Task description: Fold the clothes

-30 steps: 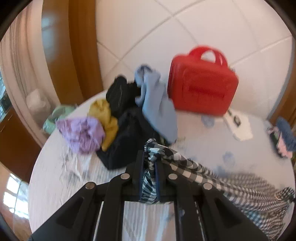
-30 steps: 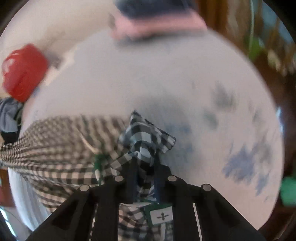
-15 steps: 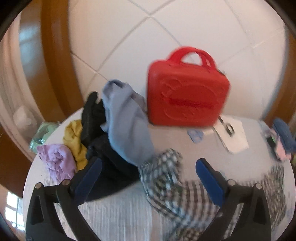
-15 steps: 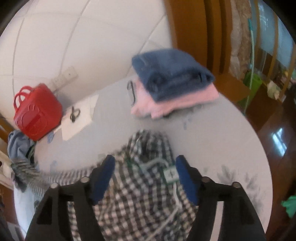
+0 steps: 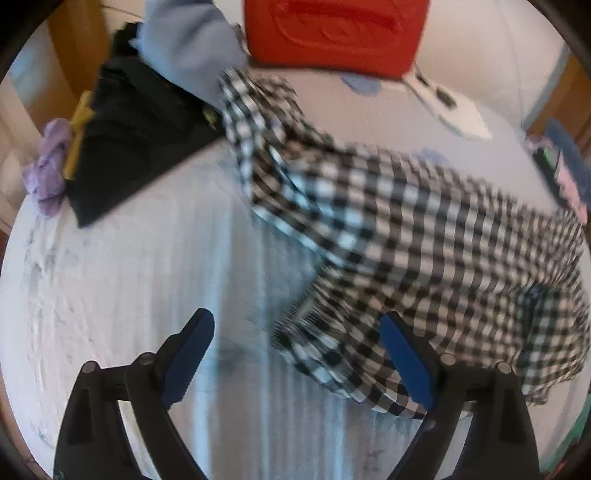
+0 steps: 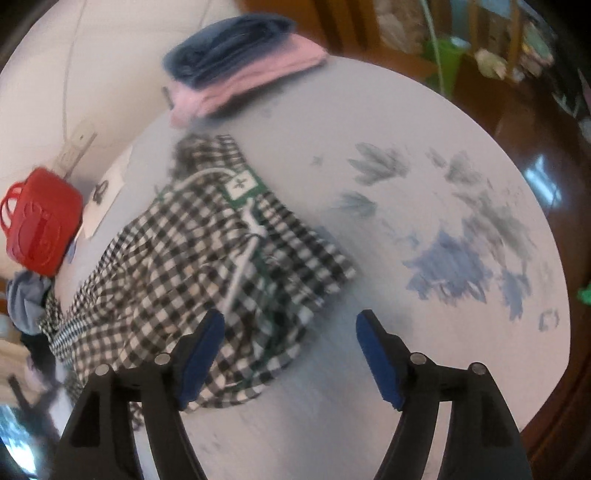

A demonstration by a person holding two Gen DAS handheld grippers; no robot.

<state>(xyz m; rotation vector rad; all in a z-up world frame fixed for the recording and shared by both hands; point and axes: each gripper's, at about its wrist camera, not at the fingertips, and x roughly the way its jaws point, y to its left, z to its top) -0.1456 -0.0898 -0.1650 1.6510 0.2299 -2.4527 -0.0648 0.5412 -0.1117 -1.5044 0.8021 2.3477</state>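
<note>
A black-and-white checked garment point(image 5: 388, 221) lies spread and rumpled on the round white table point(image 5: 129, 277). My left gripper point(image 5: 295, 332) hovers low over the garment's near edge. Its jaws are wide and closing, some cloth lies between them, and the pads do not touch it. In the right wrist view the same garment point(image 6: 184, 258) shows its green label point(image 6: 242, 184) and a white drawstring. My right gripper point(image 6: 290, 325) stands over the garment's near corner, jaws opening, pads clear of the cloth.
A pile of loose clothes sits at the table's far left: black point(image 5: 136, 122), light blue point(image 5: 184, 40) and purple point(image 5: 48, 166). A red case point(image 5: 332, 33) stands behind. Folded blue and pink clothes point(image 6: 236, 62) are stacked at the far edge. A white paper point(image 5: 454, 107) lies nearby.
Both grippers were shut on the checked garment and have let it go and opened. The garment has dropped flat onto the table. The left gripper has come down close to the table.
</note>
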